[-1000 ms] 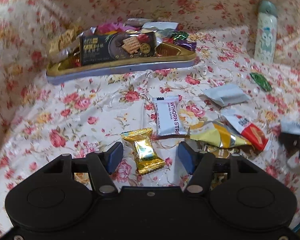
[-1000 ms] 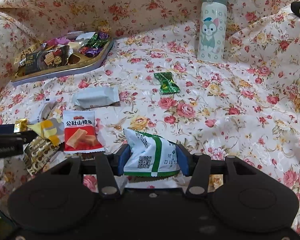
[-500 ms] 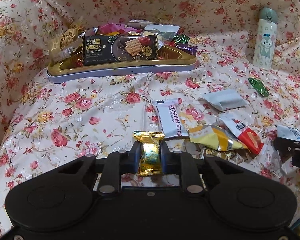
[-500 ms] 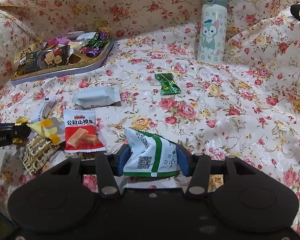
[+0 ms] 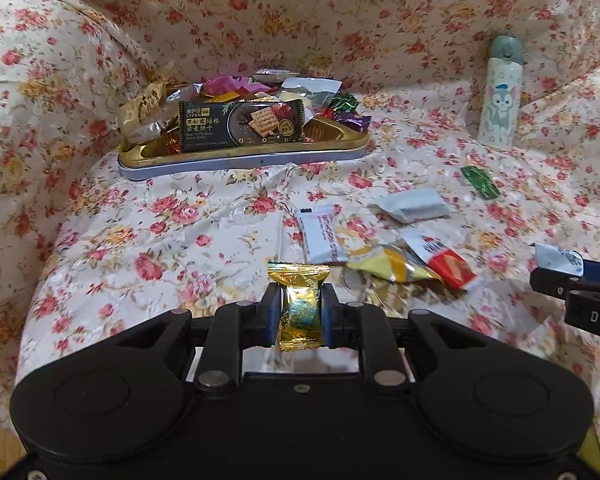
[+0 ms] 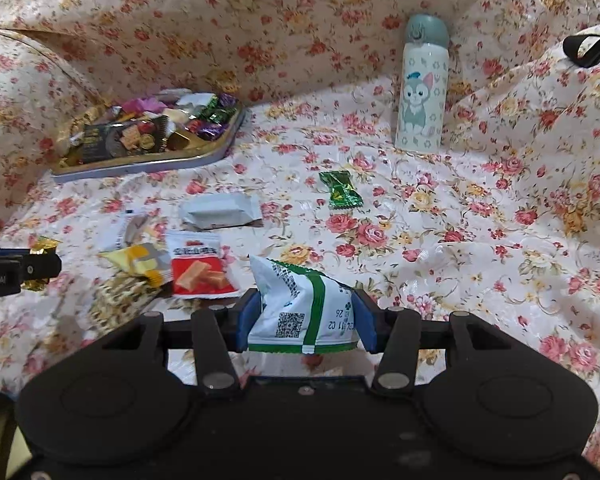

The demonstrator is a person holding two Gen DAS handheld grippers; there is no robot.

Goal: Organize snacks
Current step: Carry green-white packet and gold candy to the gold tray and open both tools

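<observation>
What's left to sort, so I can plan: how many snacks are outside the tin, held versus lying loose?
Held: 2 (gold candy in left gripper, white-green packet in right gripper)
Lying loose: 6 (white strip, grey packet, green candy, yellow packet, red packet, patterned gold packet)
Total: 8

The left wrist view sits low behind the left tongs (image 5: 300, 312), close above the floral cloth (image 5: 172, 240), facing the snack tray (image 5: 240, 160) at 12 o'clock, with the cartoon bottle (image 5: 500, 92) at 2 o'clock. The right wrist view looks along the right tongs (image 6: 306, 316) from a similar low, near height, further right: its tray (image 6: 148, 164) lies at 10 o'clock, the bottle (image 6: 422, 88) at 1 o'clock. Both share tray, bottle and the loose packets between; each catches the other tongs at its edge, at 3 o'clock and 9 o'clock
</observation>
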